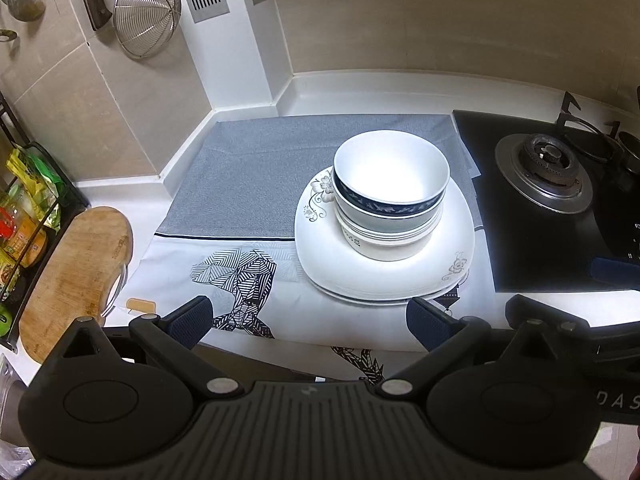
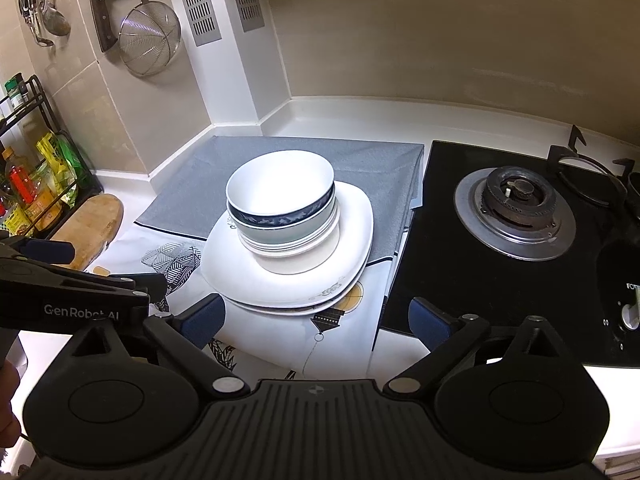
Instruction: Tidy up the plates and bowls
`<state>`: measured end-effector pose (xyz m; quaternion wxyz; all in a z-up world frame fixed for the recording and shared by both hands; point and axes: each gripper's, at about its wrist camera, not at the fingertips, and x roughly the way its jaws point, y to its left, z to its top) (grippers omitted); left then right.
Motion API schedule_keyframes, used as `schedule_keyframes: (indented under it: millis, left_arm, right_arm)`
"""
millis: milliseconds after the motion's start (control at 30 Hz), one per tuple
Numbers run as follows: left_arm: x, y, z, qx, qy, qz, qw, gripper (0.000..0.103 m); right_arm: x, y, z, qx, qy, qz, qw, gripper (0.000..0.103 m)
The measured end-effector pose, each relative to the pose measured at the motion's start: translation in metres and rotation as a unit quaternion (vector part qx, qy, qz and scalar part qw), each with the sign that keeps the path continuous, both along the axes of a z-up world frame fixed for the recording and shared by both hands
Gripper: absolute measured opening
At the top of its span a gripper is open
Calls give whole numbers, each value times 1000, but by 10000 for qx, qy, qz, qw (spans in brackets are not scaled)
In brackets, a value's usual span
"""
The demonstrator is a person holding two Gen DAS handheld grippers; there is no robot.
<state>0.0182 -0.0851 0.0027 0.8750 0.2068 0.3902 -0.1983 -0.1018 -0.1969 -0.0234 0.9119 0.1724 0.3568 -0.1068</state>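
Several bowls are nested in a stack (image 1: 390,196) on stacked white square plates (image 1: 320,236) with flower prints, on a cloth on the counter. The top bowl is white with a dark blue patterned band. The same stack (image 2: 282,210) and plates (image 2: 356,224) show in the right wrist view. My left gripper (image 1: 308,320) is open and empty, just in front of the plates. My right gripper (image 2: 316,320) is open and empty, in front of the plates' near edge. The left gripper also shows in the right wrist view (image 2: 92,268), at the left.
A black gas hob with a burner (image 1: 544,168) lies right of the plates. A wooden cutting board (image 1: 76,276) and a rack of bottles and packets (image 1: 28,216) stand at the left. A strainer (image 1: 146,12) and a cleaver (image 2: 102,8) hang on the wall.
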Motion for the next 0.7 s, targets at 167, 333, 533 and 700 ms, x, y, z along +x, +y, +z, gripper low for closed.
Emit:
schedule_keyframes:
  millis: [167, 333, 533, 700]
  left_arm:
    - [-1, -1, -1, 14, -3, 2, 10000, 103]
    - [-2, -3, -1, 32, -19, -4, 10000, 103]
    - [-2, -6, -2, 73, -40, -19, 10000, 103]
    - [0, -7, -5, 15, 90, -27, 10000, 103]
  right_arm:
    - [-2, 0, 0, 4, 15, -21, 10000, 99]
    - [-1, -1, 0, -9, -4, -18, 10000, 99]
    - [-2, -3, -1, 15, -16, -16, 10000, 99]
    - [-2, -6, -2, 34, -20, -7, 10000, 99]
